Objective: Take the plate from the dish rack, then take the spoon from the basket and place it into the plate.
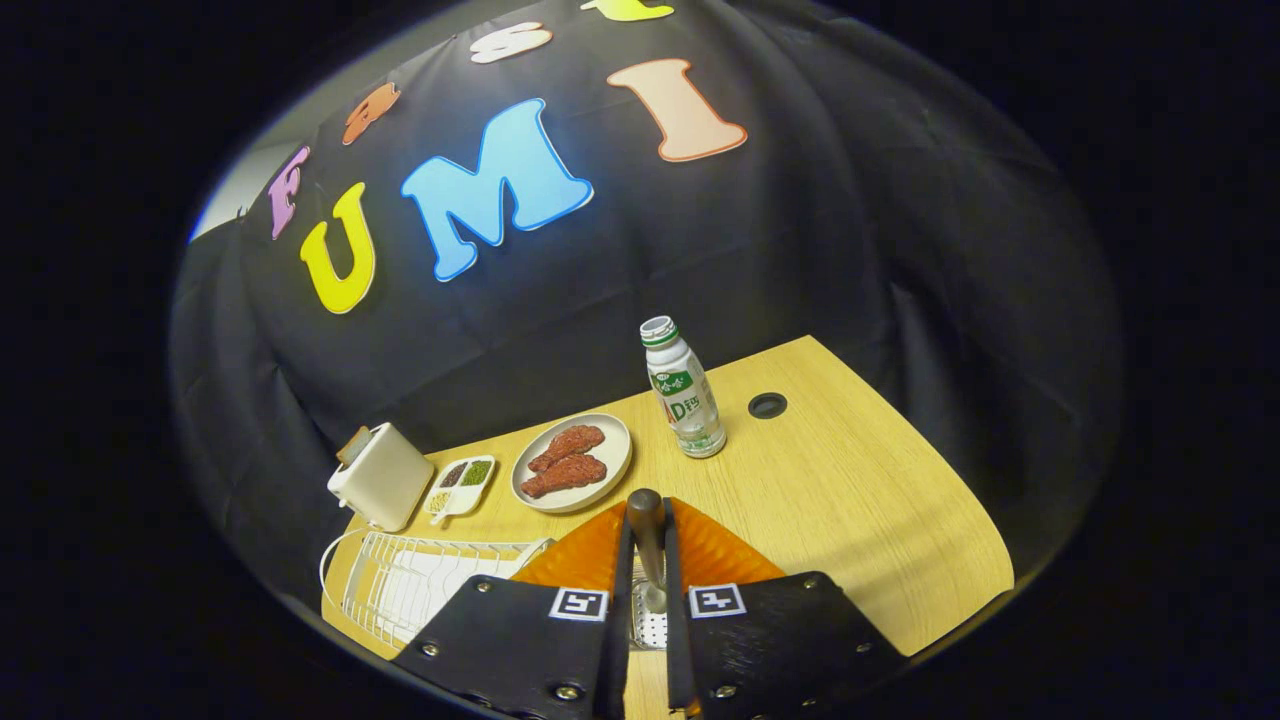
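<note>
A black cloth wall closes the booth behind a light wood-grain tabletop (850, 500), which has one round dark cable hole (767, 405) near its far edge.

Seen from the gripper view, the things on it count out as follows. One plastic bottle (685, 390) with a green label stands upright near the far edge, just beside the cable hole. One round pale plate (605, 462) lies flat towards the far left part of the tabletop and carries two reddish-brown pieces of meat (566, 460), side by side. Left of it lies one small white divided dish (462, 485) with dark, green and pale fillings in its compartments. Further left, at the left edge, stands one white toaster (380, 478) with a slice of toast poking up. One white wire dish rack (420, 580) sits at the near left corner, just beside the gripper.

The gripper (648, 560) points forward and slightly downward over the near edge, its jaws drawn close together and clamped on one spoon (646, 530). The spoon's dark handle stands up between the fingers, its rounded end just short of the plate's near rim. Below the jaws a bit of perforated metal basket (650, 628) shows.
</note>
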`<state>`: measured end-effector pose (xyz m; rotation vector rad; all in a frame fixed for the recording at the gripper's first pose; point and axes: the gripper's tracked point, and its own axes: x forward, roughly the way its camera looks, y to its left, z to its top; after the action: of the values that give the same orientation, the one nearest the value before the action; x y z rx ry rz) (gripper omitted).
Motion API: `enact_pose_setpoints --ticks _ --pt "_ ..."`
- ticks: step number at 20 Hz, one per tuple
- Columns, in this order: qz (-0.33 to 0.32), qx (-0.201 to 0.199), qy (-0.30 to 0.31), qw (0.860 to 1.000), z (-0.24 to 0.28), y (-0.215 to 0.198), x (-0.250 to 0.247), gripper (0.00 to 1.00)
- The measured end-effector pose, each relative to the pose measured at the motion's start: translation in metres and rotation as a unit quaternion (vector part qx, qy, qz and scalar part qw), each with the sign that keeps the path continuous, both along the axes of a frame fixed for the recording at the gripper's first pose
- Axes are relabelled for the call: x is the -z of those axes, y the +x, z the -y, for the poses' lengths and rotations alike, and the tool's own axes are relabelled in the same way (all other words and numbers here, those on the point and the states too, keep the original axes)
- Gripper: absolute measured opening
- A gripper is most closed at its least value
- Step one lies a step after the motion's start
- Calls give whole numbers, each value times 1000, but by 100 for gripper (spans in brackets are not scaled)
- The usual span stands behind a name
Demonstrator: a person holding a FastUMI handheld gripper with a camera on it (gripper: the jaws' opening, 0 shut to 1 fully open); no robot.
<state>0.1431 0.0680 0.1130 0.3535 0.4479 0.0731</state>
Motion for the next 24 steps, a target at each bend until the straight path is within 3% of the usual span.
enact_pose_setpoints --ticks 5,12,19,24 --pt "33 -18 18 999 -10 -21 -60 15" --pt "70 -92 34 993 -72 -71 -138 15" --pt "88 -185 -6 979 -151 -144 -132 15" --pt "45 -244 -22 968 -205 -190 -64 15"
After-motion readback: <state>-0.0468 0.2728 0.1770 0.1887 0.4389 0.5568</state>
